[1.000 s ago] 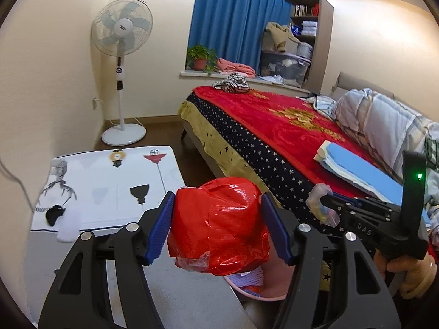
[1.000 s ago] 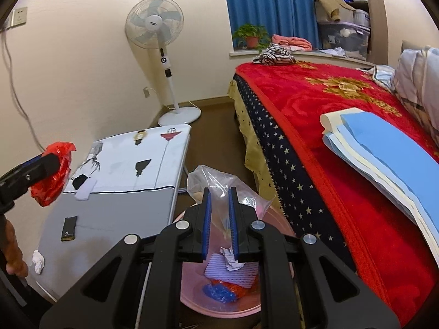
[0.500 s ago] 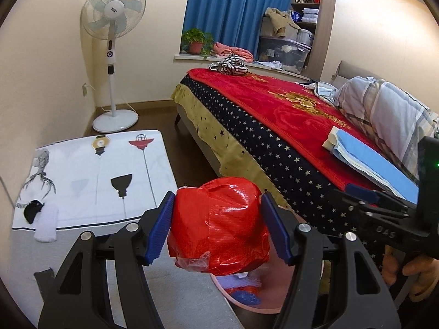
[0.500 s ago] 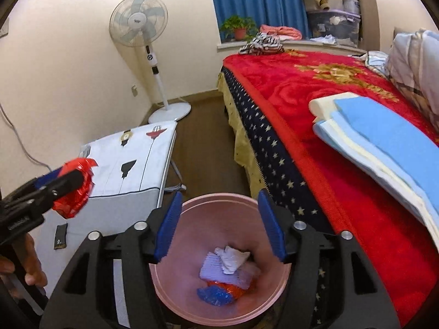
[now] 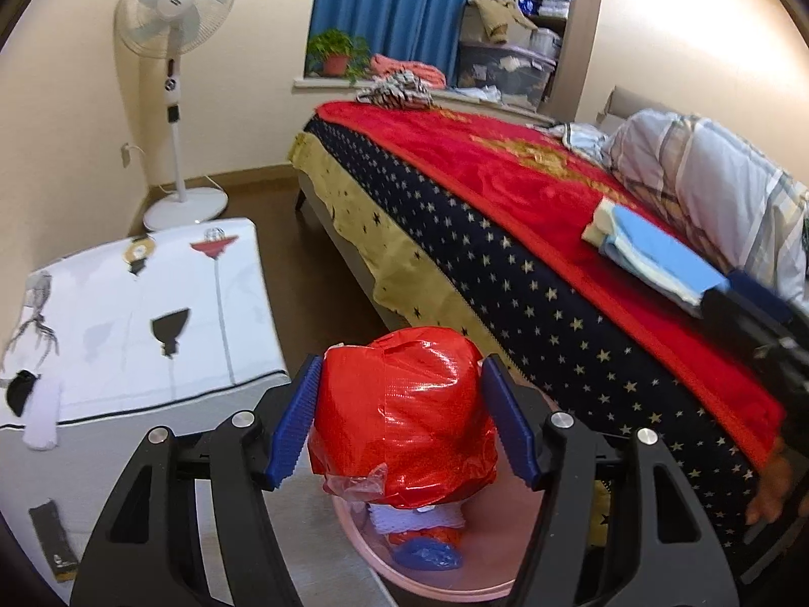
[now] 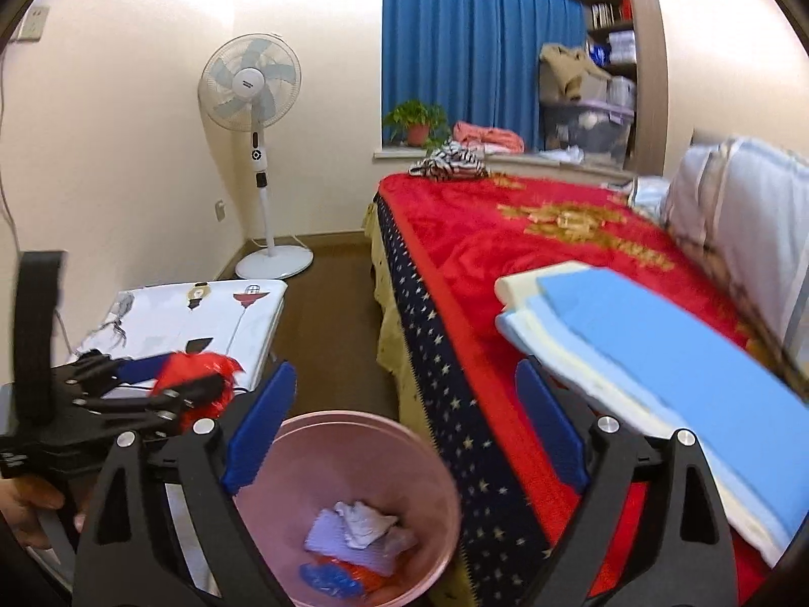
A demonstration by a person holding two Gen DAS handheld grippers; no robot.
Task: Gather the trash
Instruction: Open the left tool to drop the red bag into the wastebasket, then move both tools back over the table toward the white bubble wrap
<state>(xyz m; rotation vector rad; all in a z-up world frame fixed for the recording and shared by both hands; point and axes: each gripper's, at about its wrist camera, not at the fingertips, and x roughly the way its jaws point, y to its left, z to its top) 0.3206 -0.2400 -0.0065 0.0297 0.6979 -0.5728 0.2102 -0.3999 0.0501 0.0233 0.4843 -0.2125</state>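
My left gripper (image 5: pixel 404 420) is shut on a crumpled red plastic bag (image 5: pixel 402 417) and holds it above the near rim of the pink trash bin (image 5: pixel 430 589). The bin (image 6: pixel 354 435) stands on the floor between the low table and the bed, with white paper, a purple cloth and blue and red wrappers inside. My right gripper (image 6: pixel 404 430) is open and empty above the bin. In the right wrist view the left gripper (image 6: pixel 197 384) with the red bag (image 6: pixel 202 372) is at the left.
A low table (image 5: pixel 126 313) with a printed white cloth holds a black scrap (image 5: pixel 20 392), a white tissue (image 5: pixel 43 422) and a dark packet (image 5: pixel 53 546). A bed with a red blanket (image 6: pixel 505 232) fills the right. A standing fan (image 6: pixel 250 86) is by the far wall.
My right gripper let go of the clear plastic bag, opened, and rose above the bin. My left gripper carried the red bag rightward toward the bin.
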